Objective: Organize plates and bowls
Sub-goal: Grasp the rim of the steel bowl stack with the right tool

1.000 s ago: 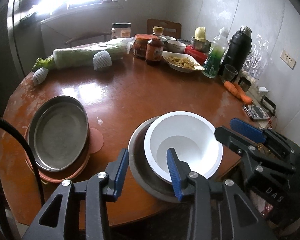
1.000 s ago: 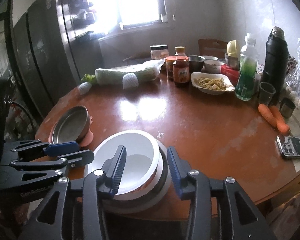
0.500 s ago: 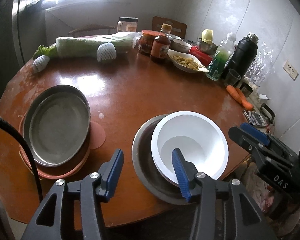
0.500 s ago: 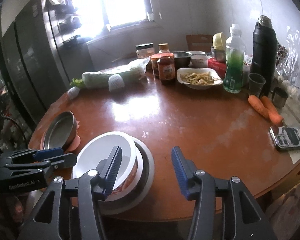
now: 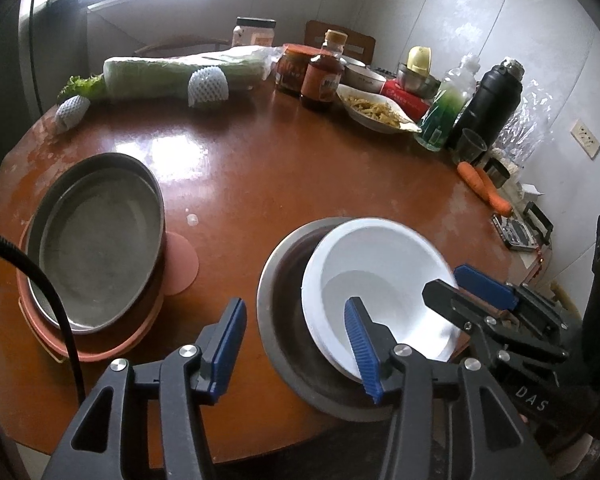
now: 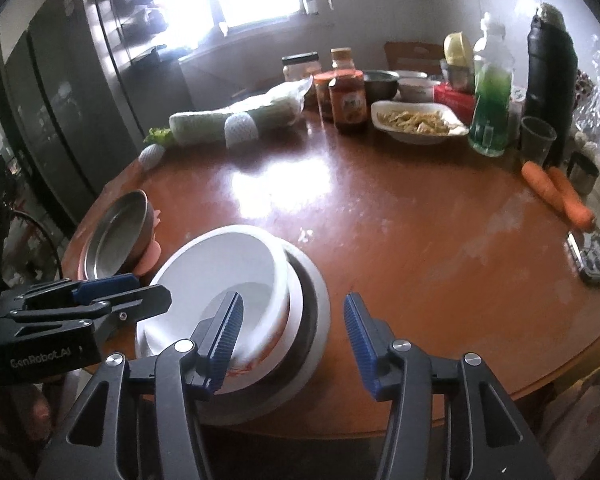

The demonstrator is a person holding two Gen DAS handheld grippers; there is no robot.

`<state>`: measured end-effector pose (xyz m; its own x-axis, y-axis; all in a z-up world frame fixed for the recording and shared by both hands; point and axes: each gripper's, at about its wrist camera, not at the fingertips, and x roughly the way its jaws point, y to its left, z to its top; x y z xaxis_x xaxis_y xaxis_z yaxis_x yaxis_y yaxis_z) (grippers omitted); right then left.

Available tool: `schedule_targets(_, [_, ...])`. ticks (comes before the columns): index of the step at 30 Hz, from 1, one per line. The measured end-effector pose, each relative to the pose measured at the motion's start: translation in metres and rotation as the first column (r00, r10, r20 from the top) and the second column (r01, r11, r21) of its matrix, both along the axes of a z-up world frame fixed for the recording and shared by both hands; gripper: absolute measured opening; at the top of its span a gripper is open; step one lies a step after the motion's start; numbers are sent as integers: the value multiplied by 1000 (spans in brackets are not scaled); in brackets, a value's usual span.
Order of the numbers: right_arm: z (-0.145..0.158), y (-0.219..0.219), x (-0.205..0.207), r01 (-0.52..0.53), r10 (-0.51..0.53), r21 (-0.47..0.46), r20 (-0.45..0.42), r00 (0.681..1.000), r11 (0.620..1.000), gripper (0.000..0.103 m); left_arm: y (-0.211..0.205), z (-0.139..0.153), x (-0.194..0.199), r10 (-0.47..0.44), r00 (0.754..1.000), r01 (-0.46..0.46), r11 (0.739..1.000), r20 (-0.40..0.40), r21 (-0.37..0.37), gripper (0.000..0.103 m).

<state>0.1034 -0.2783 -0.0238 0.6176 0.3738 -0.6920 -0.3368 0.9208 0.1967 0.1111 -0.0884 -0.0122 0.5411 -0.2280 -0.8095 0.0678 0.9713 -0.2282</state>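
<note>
White bowl (image 5: 376, 280): smooth, round, tilted in steel dish (image 5: 284, 320). Left gripper (image 5: 296, 344), right gripper (image 6: 292, 336): jaws just opened, gripping nothing.

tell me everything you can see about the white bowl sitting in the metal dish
The white bowl is deep and round with smooth, glossy walls, a flat bottom and nothing in it. Orange-red marks show low on its outside in the right wrist view. It sits tilted inside a wider grey metal dish near the table's front edge. One finger of each hand-held gripper reaches over its rim; contact cannot be told.
</note>
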Motion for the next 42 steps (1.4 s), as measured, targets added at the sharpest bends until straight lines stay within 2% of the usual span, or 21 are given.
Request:
schedule_targets(9, [-19, 4, 7, -25, 26, 13, -69, 997, 1000, 55, 0, -12, 6, -4, 1000, 4, 1000, -26, -12, 52])
schedule_targets(19, [-25, 2, 12, -33, 38, 52, -99, 994, 998, 55, -6, -17, 11, -18, 999, 17, 1000, -39, -20, 52])
schedule_targets(42, [-27, 3, 10, -40, 46, 67, -94, 995, 997, 54, -3, -24, 15, 4, 998, -10, 995, -69, -97, 51])
